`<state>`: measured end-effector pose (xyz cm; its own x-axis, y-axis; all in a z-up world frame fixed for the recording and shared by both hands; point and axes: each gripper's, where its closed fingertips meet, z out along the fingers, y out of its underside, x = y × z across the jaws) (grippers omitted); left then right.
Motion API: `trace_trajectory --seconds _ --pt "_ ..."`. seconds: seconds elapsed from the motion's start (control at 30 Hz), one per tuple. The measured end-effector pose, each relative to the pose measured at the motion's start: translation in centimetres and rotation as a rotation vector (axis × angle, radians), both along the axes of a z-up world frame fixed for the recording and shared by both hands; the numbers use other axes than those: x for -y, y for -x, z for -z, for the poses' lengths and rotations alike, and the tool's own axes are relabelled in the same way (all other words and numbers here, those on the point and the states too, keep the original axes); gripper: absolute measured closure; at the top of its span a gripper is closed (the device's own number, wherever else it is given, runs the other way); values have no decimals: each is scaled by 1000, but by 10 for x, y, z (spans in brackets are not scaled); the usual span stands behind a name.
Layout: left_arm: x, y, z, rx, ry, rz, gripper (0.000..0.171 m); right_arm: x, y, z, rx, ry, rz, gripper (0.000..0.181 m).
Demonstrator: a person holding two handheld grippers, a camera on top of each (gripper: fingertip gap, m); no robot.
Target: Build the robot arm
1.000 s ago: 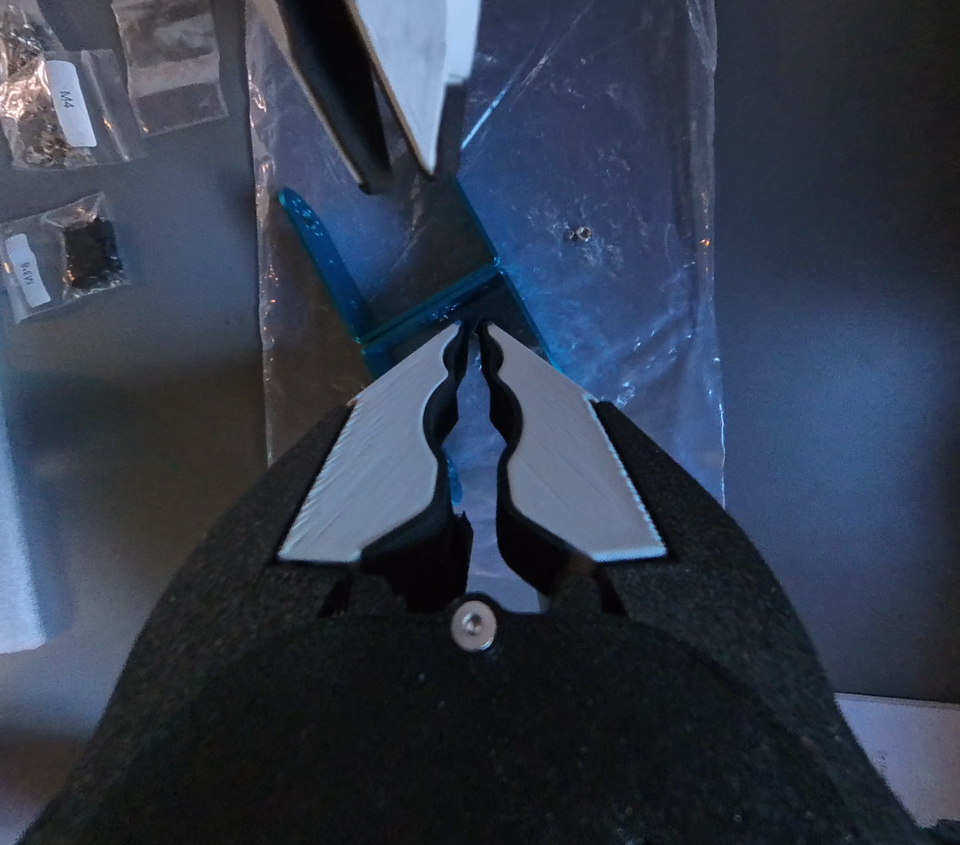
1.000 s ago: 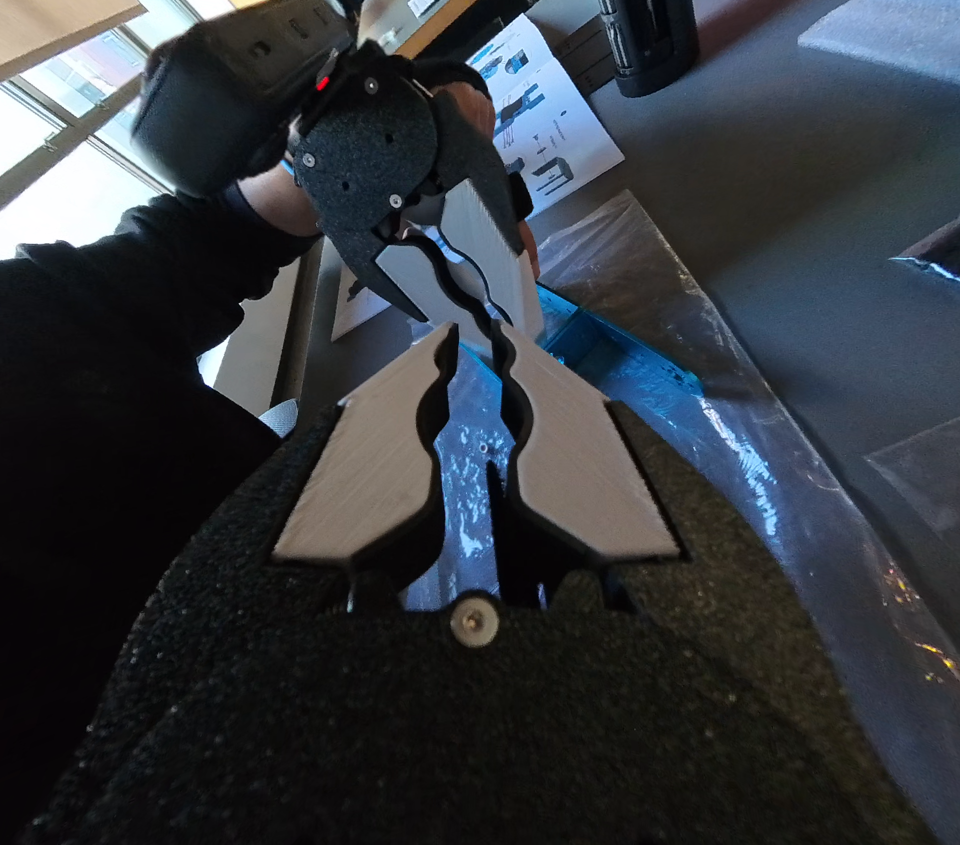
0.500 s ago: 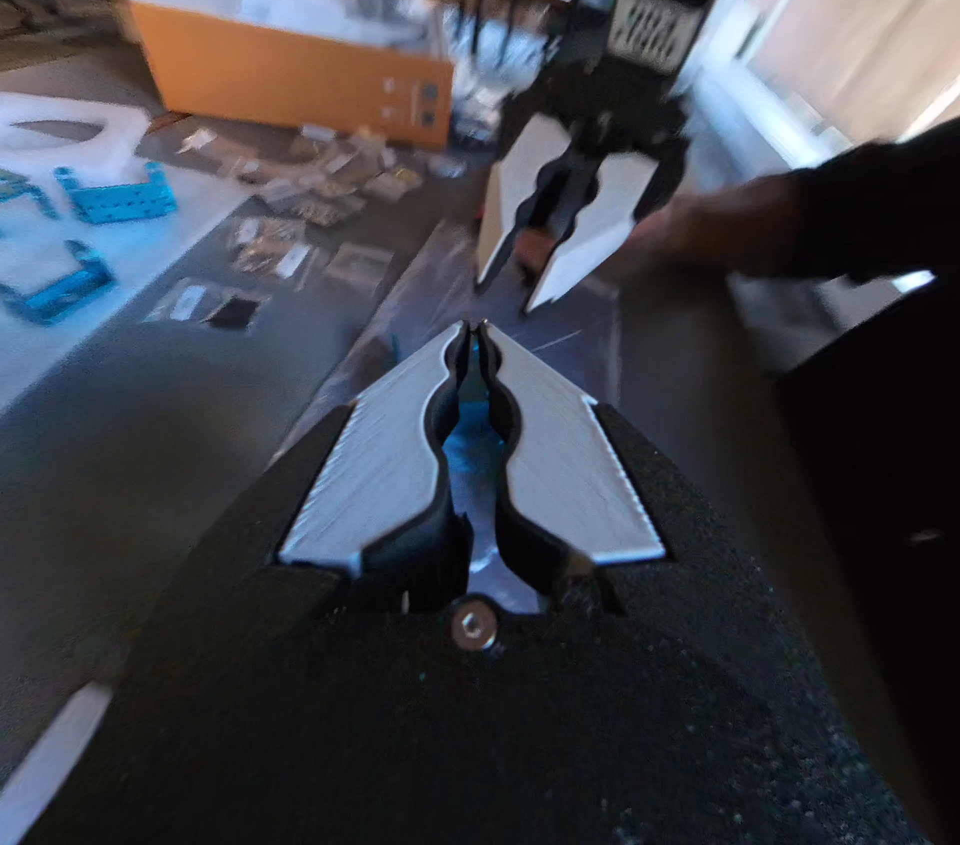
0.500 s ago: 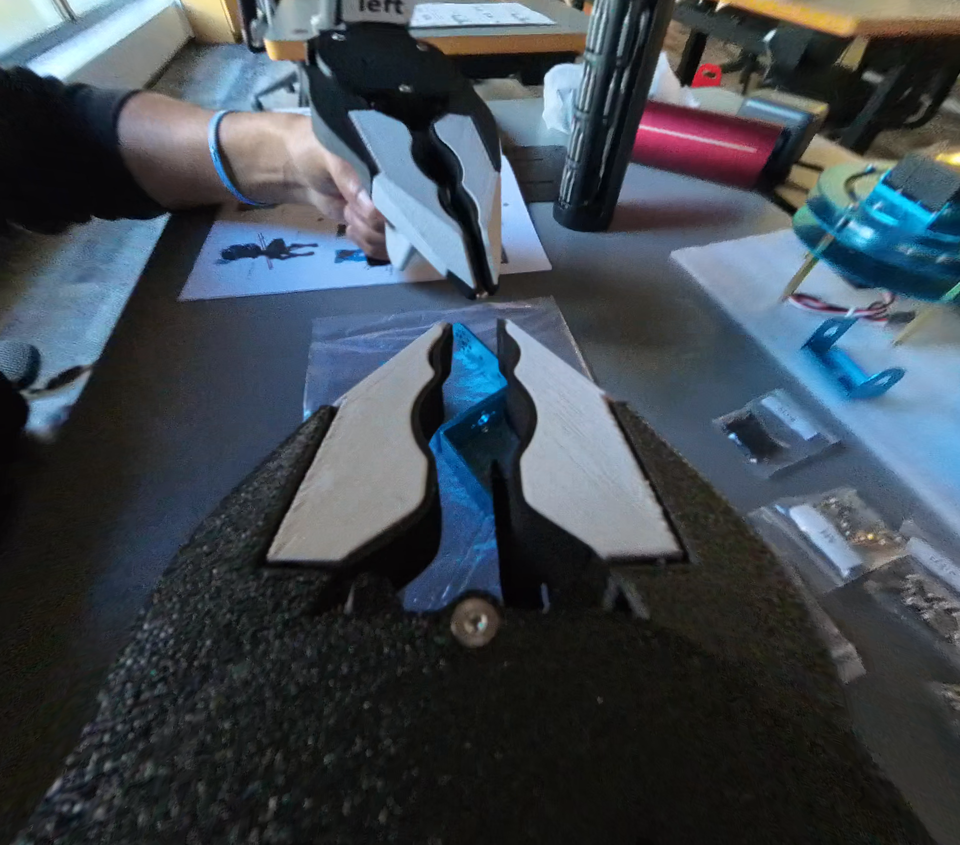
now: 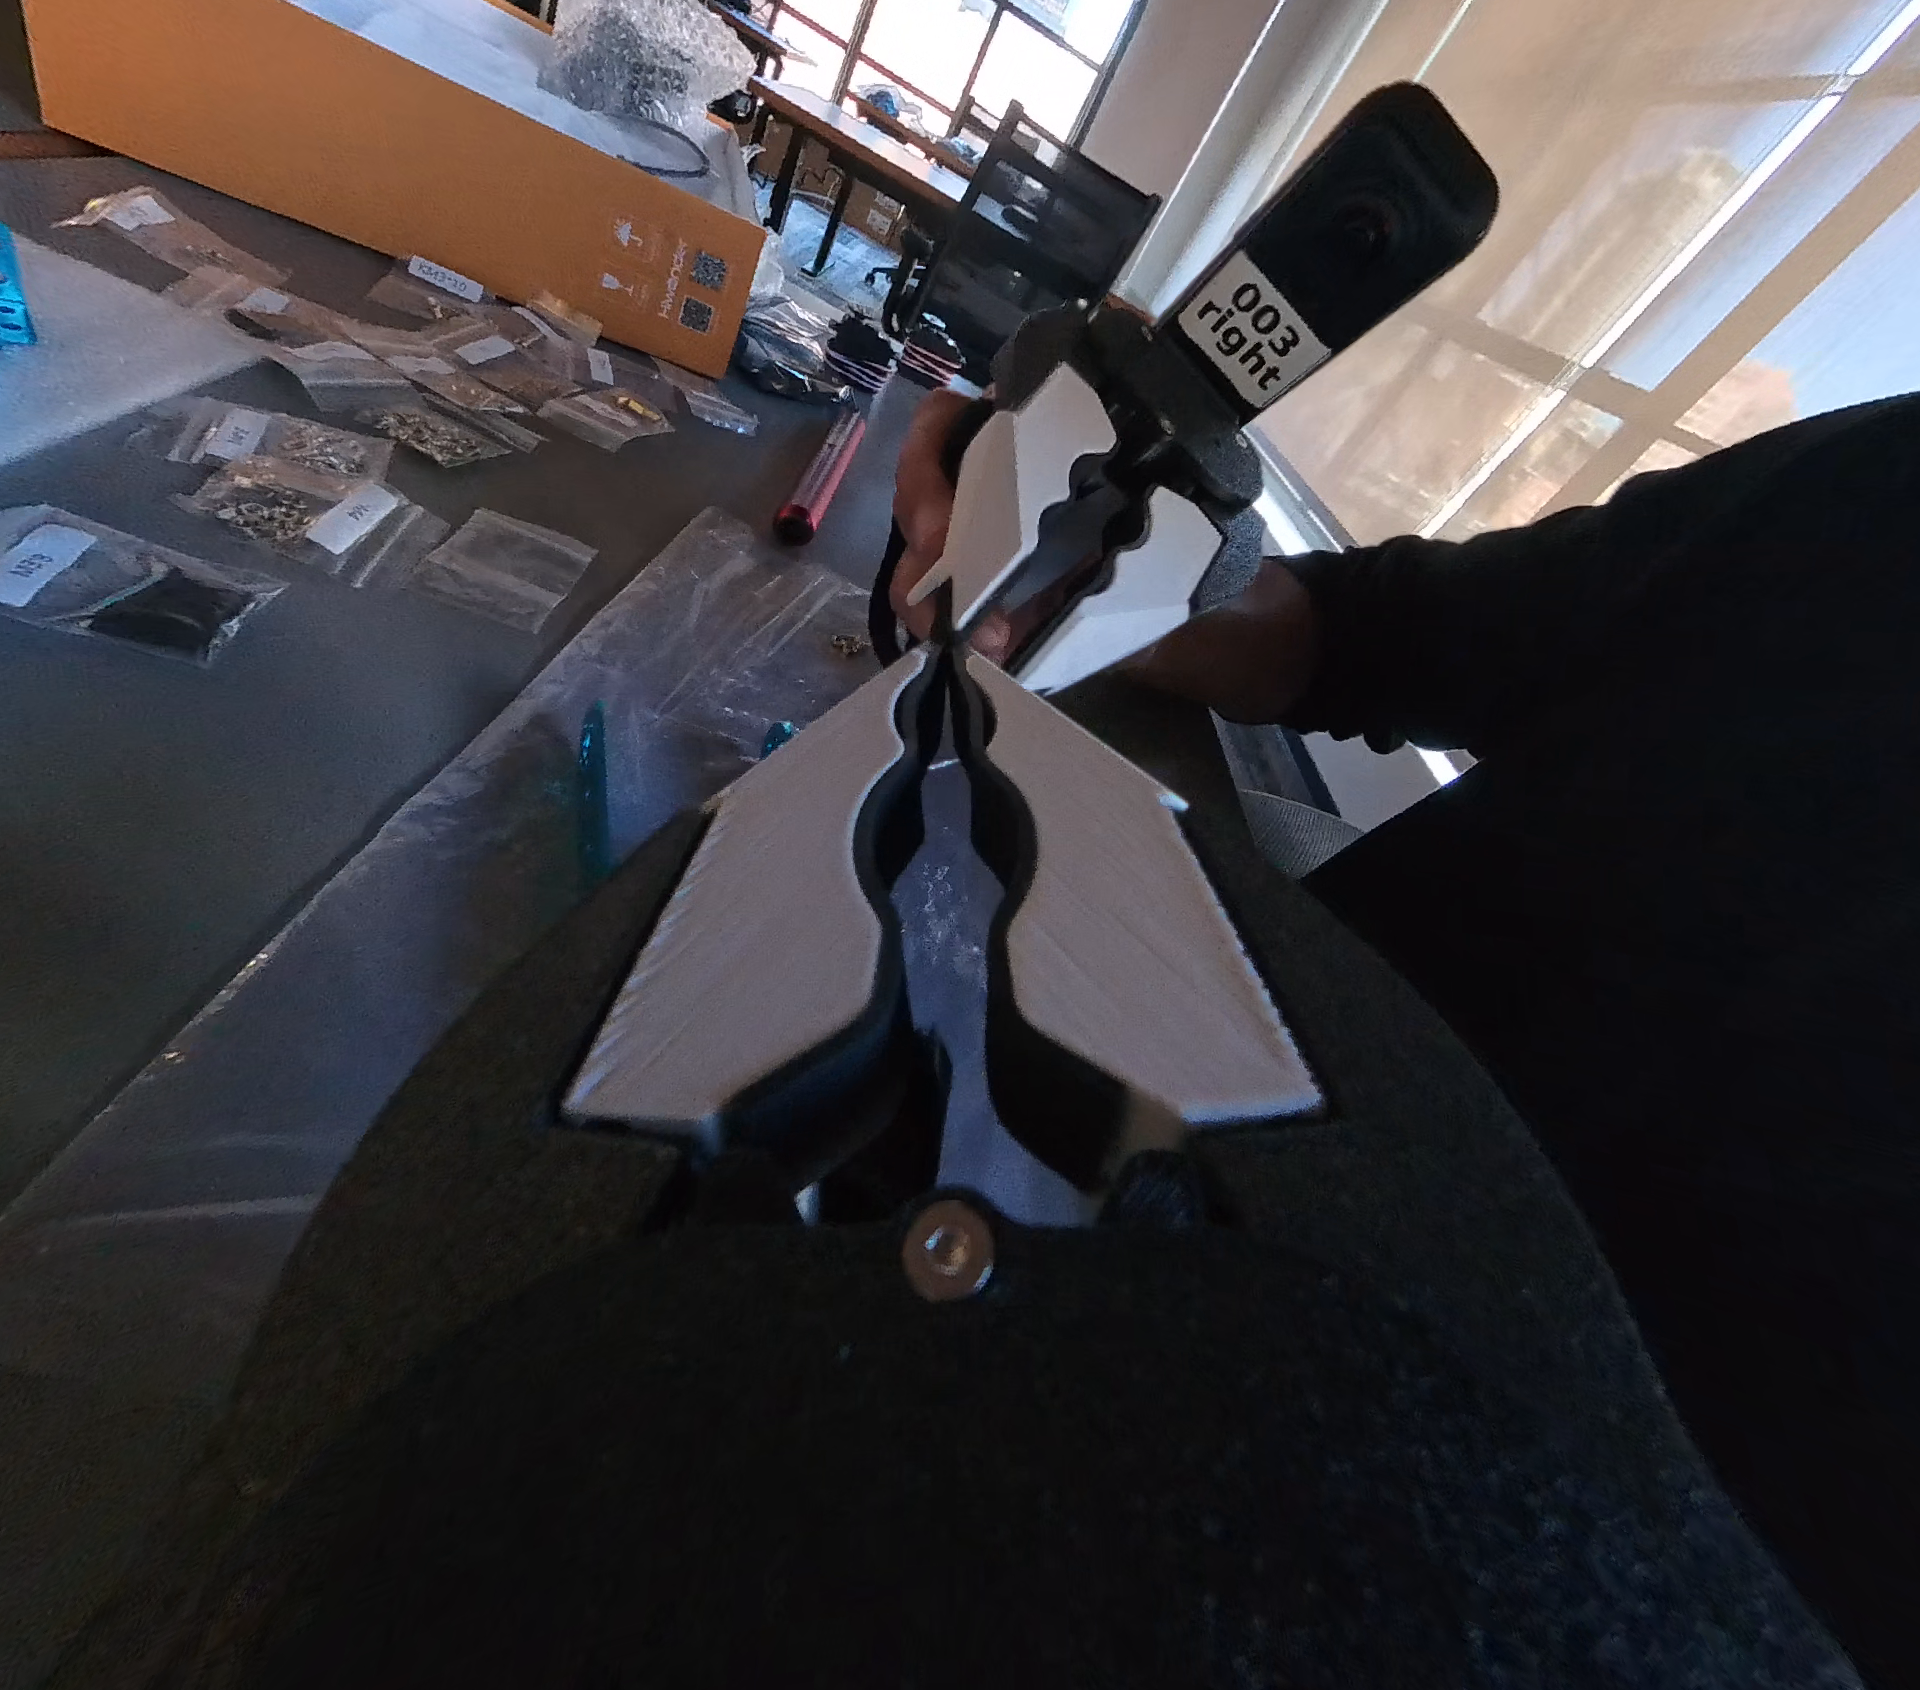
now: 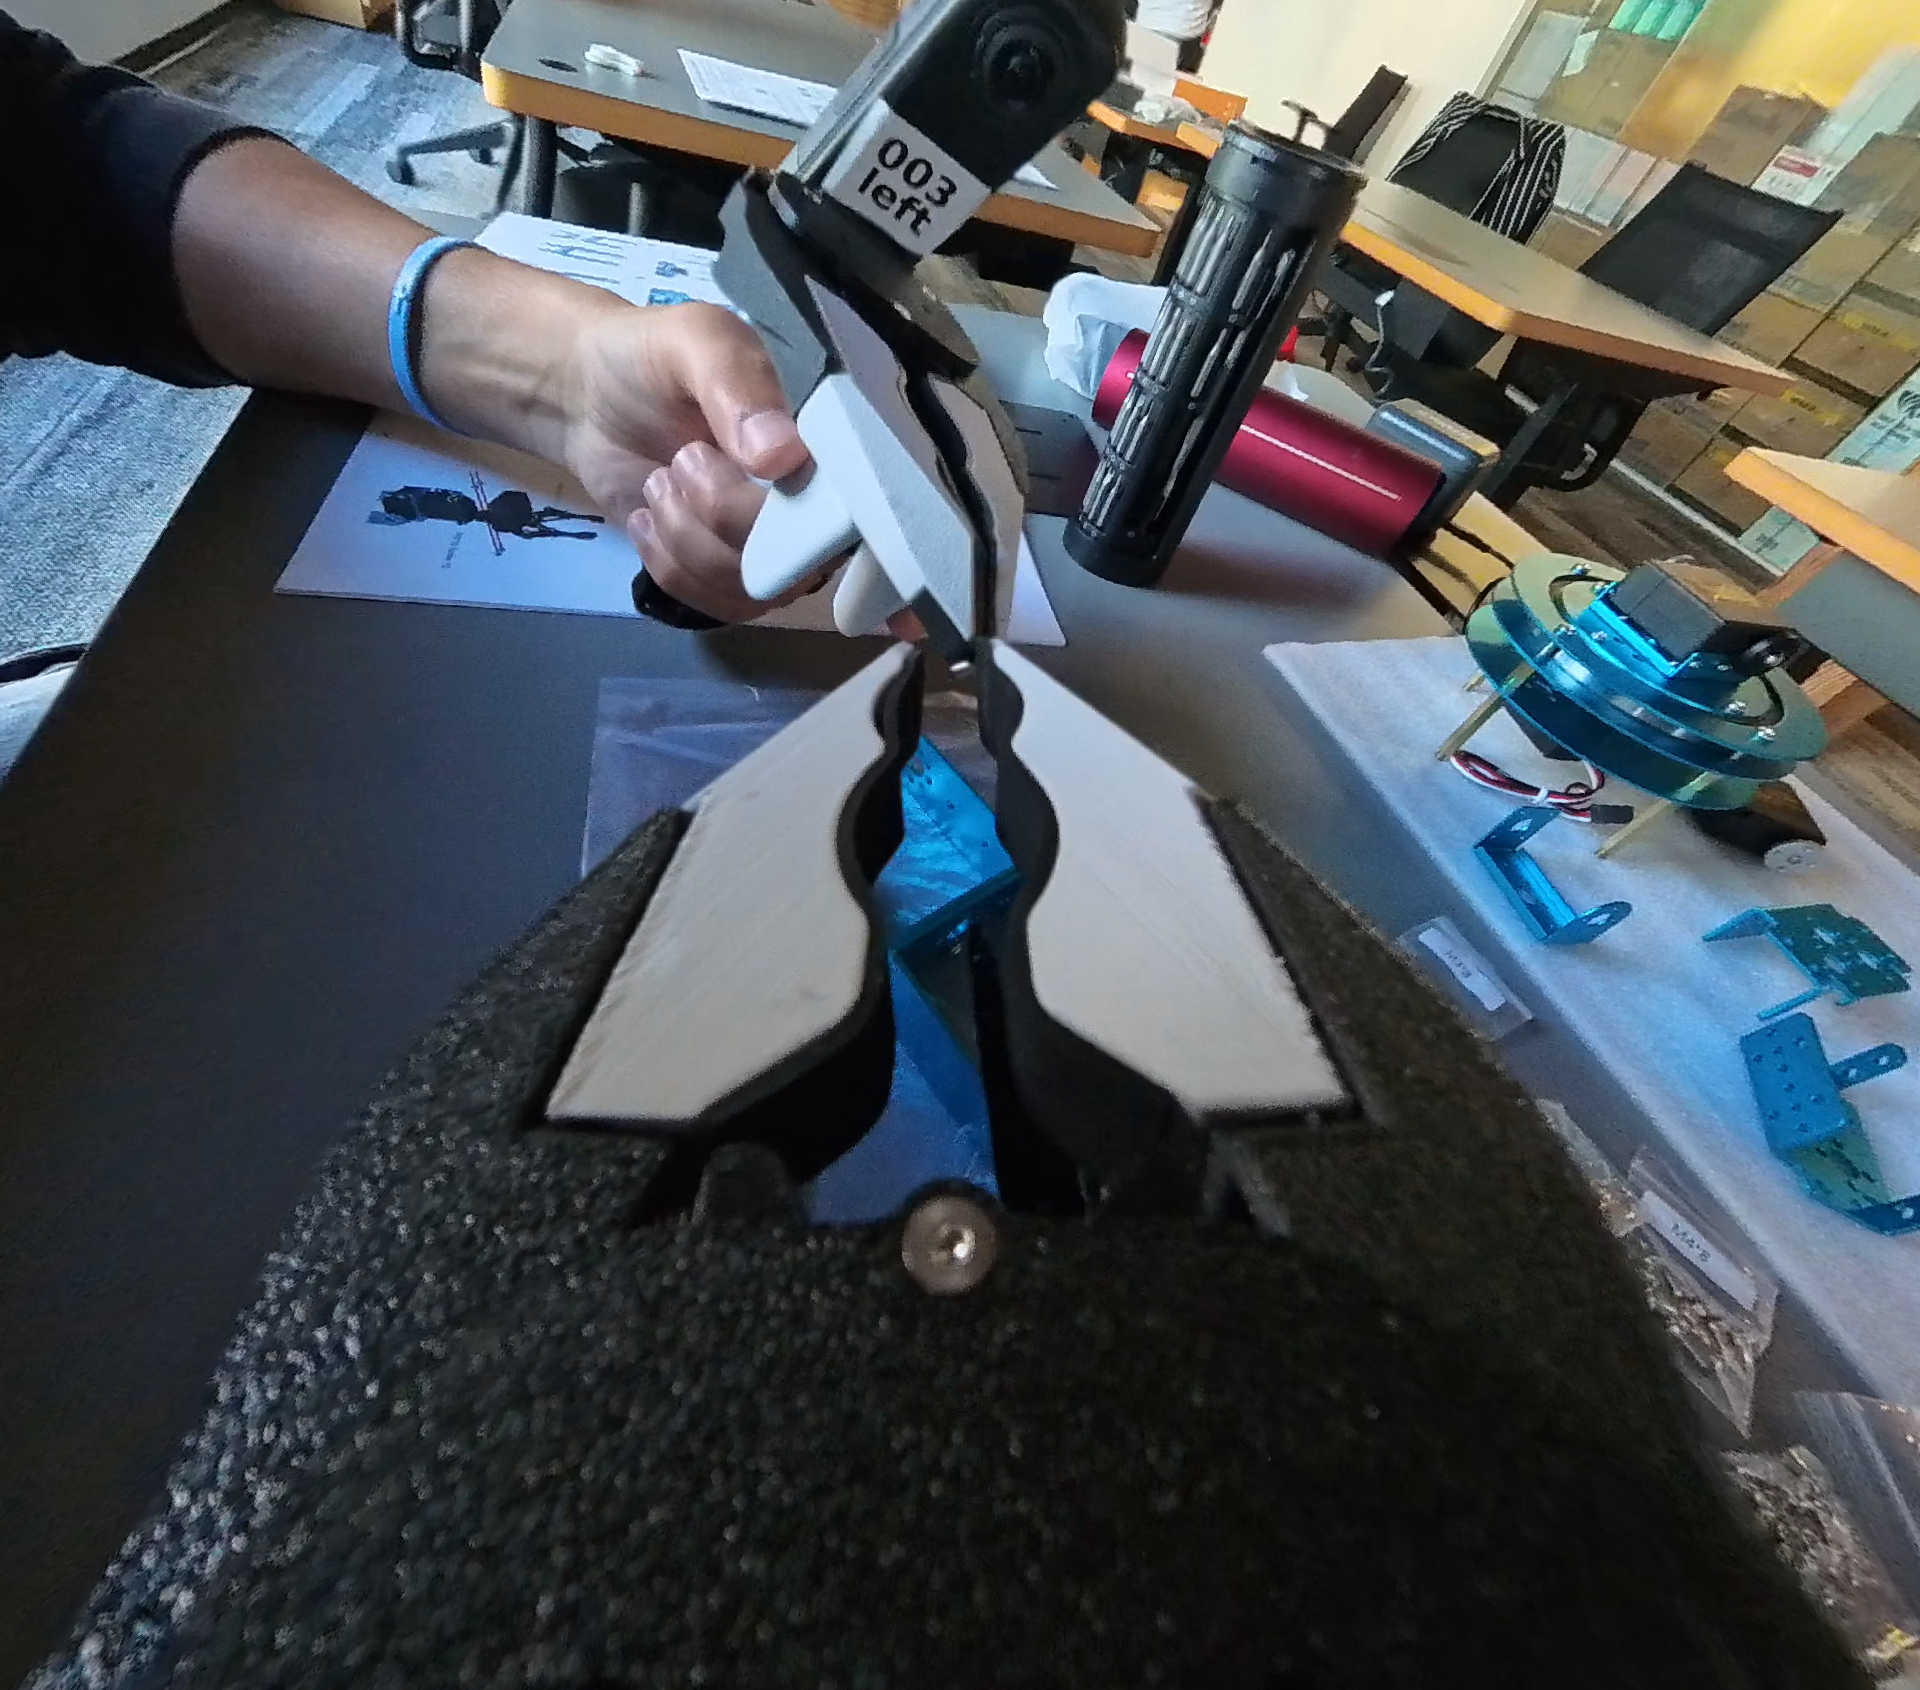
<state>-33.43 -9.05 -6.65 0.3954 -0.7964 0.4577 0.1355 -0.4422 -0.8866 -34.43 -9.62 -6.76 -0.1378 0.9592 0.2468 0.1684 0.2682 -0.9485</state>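
Note:
My left gripper (image 5: 943,658) is shut and held up in the air above the table. My right gripper (image 6: 951,653) stands tip to tip with it, its jaws a narrow gap apart. Each also shows in the other's view: the right one (image 5: 951,601) and the left one (image 6: 971,638), both held by hands. A small grey bit shows where the tips meet; I cannot tell what it is. Below them a blue metal bracket (image 6: 940,871) lies inside a clear plastic bag (image 5: 707,601) on the dark table; it also shows in the left wrist view (image 5: 592,767).
Small bags of screws (image 5: 312,487) and an orange-and-white box (image 5: 364,123) lie to the left. A printed sheet (image 6: 457,528), a black cylinder (image 6: 1216,373) and a red tube (image 6: 1320,451) stand behind. A white foam sheet (image 6: 1351,705) holds blue brackets (image 6: 1808,944) and a round blue assembly (image 6: 1652,705). Only a small space, under 4 cm, lies between the two pairs of fingers.
Both grippers have lifted from pointing down at the bag and bracket and now meet tip to tip in the air. Their jaw gaps look unchanged.

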Motion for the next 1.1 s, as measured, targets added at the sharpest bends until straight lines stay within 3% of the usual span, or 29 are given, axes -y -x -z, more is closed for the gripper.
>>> trace_trajectory --seconds 0.23,0.37,0.57,0.83,0.97,1.1 --pt "-4 -1 4 -20 -9 -34 171 -6 -8 8 53 31 -15 171" --pt "6 -7 2 -31 -51 24 171 -5 -7 8 57 -6 -3 170" --pt "10 -8 0 -127 -225 -5 171 9 -12 -1 31 130 -116 172" --pt "12 -10 2 -180 -295 -10 171 9 -13 1 48 174 -133 174" --pt "15 -11 11 -306 -405 -5 171 17 -16 8 108 287 -216 172" --pt "14 -12 28 -584 -621 -48 171 15 -19 14 182 520 -280 170"
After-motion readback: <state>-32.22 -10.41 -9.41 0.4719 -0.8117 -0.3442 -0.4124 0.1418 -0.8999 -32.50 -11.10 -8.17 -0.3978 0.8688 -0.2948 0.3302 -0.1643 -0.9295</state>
